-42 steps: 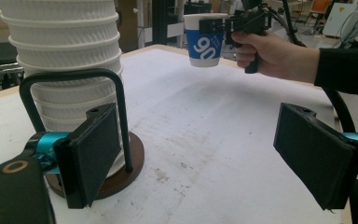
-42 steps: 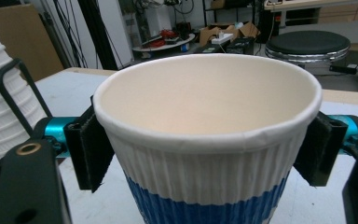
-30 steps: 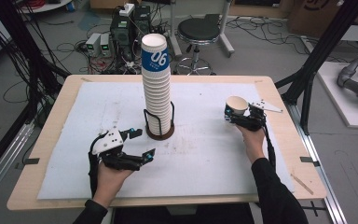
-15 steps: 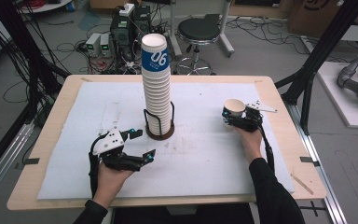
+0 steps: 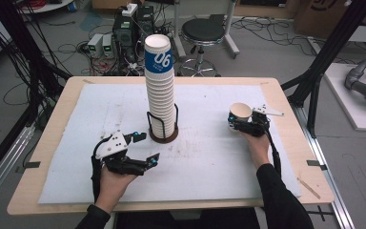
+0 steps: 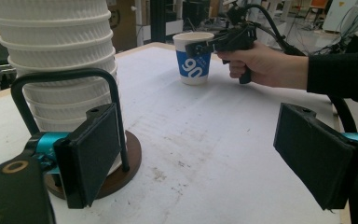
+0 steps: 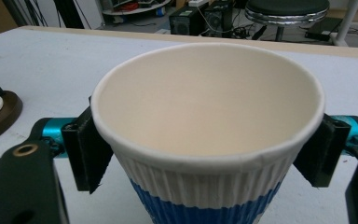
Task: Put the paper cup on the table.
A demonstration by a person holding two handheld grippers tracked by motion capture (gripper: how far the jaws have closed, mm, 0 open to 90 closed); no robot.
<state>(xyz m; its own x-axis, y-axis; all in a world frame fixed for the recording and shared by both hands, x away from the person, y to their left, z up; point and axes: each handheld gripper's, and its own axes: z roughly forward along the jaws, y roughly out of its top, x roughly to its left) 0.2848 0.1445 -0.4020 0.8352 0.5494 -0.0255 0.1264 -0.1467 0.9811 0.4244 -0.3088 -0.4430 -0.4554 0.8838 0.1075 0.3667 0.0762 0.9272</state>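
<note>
A tall stack of white ribbed paper cups (image 5: 160, 86) stands in a black wire holder on a round brown base (image 5: 163, 137) at the table's middle. A single cup (image 5: 240, 112) with a blue band stands upright on the white mat at the right. My right gripper (image 5: 238, 123) straddles this cup (image 7: 205, 107); its jaws have just been opening and the pads sit beside the ribbed wall without pressing it. My left gripper (image 5: 147, 148) rests open in front of the stack (image 6: 51, 56), nothing between its pads (image 6: 91, 154).
A white mat (image 5: 209, 157) covers most of the wooden table (image 5: 52, 124). Behind the table stand a black stool (image 5: 208, 33), electronics boxes and cables on the floor. Black frame posts flank both sides.
</note>
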